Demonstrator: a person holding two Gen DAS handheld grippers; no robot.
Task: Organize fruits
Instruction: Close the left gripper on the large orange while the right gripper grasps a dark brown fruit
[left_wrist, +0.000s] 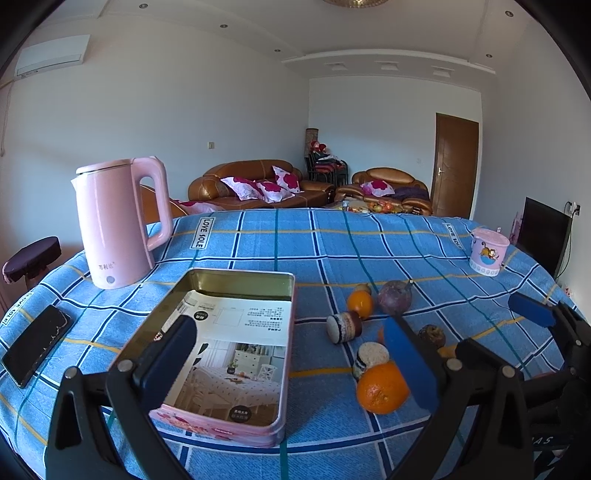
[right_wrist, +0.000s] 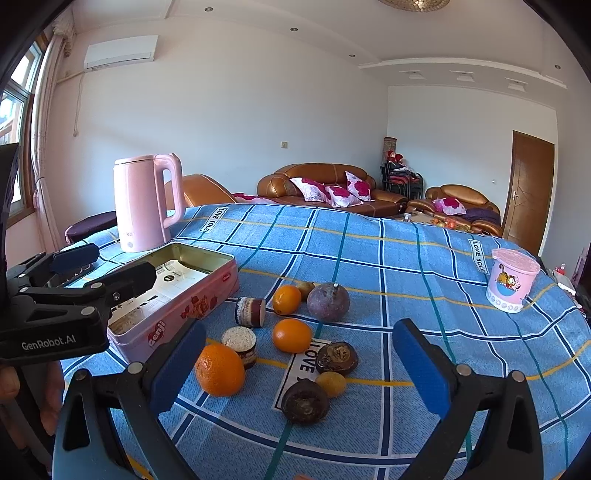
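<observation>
While both tools hang above the blue checked table with their jaws spread and nothing held, the left tool sits over the open pink tin. The right tool faces the loose fruit: a big orange, two smaller ones, and a purple fruit, all beside the tin.

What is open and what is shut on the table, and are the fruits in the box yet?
Pink tin box: open, no lid on, no fruit inside.
Pink kettle: upright, lid shut.
Pink cup: upright, lid on.
Big orange: loose on the cloth.
Left gripper: open, empty.
Right gripper: open, empty.
</observation>
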